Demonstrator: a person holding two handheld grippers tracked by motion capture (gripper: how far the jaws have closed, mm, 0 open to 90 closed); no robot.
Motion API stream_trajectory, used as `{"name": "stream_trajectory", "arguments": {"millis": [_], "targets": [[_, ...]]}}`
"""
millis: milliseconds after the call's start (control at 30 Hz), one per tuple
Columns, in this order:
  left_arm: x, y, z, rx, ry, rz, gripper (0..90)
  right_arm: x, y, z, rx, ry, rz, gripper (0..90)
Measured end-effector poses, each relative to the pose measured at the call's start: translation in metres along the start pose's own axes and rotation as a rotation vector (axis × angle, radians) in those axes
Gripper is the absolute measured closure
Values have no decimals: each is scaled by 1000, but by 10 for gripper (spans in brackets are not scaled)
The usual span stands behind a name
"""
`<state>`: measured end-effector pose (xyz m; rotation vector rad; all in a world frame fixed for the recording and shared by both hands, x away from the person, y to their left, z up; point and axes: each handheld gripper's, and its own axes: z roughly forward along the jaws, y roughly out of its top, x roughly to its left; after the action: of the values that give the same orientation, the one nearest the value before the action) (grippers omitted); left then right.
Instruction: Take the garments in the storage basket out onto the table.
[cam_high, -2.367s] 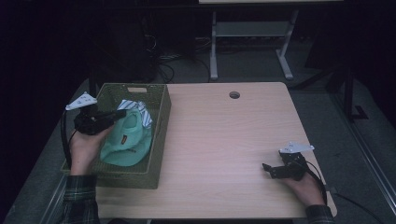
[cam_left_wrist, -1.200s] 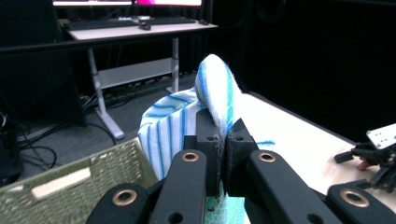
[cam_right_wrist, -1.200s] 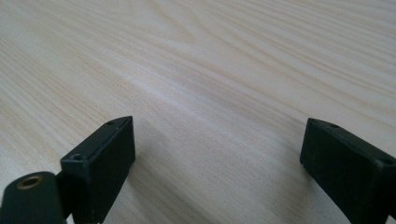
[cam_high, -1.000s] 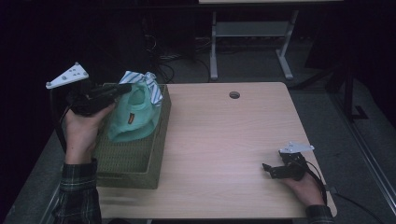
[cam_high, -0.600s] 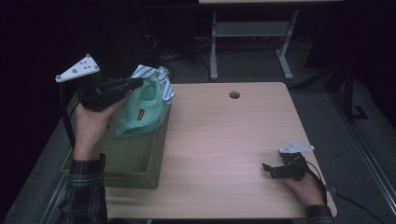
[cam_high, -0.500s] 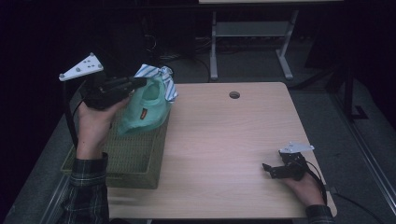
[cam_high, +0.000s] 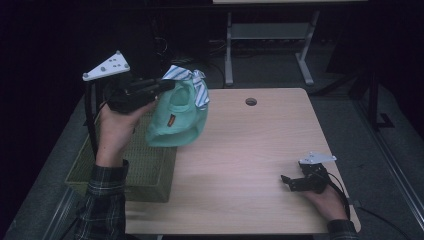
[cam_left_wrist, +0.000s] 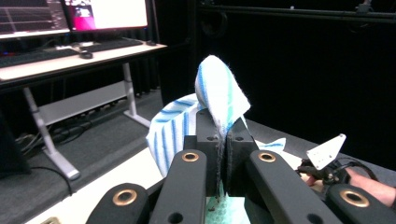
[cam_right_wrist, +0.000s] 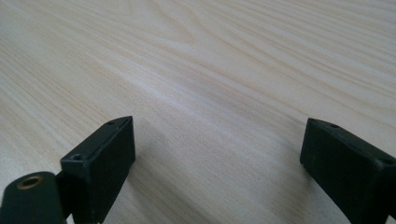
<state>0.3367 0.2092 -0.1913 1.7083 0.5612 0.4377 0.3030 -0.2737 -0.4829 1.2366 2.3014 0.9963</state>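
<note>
Mint-green garment (cam_high: 177, 117) with a blue-and-white striped part (cam_high: 192, 82) at its top: hanging in the air, clear of the green basket (cam_high: 145, 172), over the basket's far right corner and the left edge of the table (cam_high: 250, 145). A small orange tag shows on the green cloth in the high view. The cloth droops below the grip and touches neither the basket rim nor the tabletop.

Left gripper (cam_high: 157, 87): raised above the basket, pointing toward the table. Jaws pressed together on the garment's upper edge. In the left gripper view (cam_left_wrist: 223, 158) the striped cloth (cam_left_wrist: 219, 95) stands up from between the two black jaws, with green cloth just below them. The grey three-cornered plate (cam_high: 106, 66) sits on top, over the far left side of the basket. The person's left hand (cam_high: 117, 127) wraps the handle; a plaid sleeve (cam_high: 102, 200) comes in beside the basket's near edge.

Right gripper (cam_high: 289, 182): well apart from the basket, resting near the table's near right corner, pointing back toward the basket. Jaws spread wide with nothing between them; the right gripper view (cam_right_wrist: 217, 154) has bare wood grain between them.

A round hole (cam_high: 251, 101) in the tabletop lies near the table's far edge, right of the basket.
</note>
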Motion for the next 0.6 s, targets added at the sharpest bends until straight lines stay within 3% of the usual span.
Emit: {"name": "stream_trajectory", "arguments": {"millis": [600], "targets": [[-31, -20, 47, 40, -120, 5, 871, 0, 0, 0, 0, 0, 0, 99]]}}
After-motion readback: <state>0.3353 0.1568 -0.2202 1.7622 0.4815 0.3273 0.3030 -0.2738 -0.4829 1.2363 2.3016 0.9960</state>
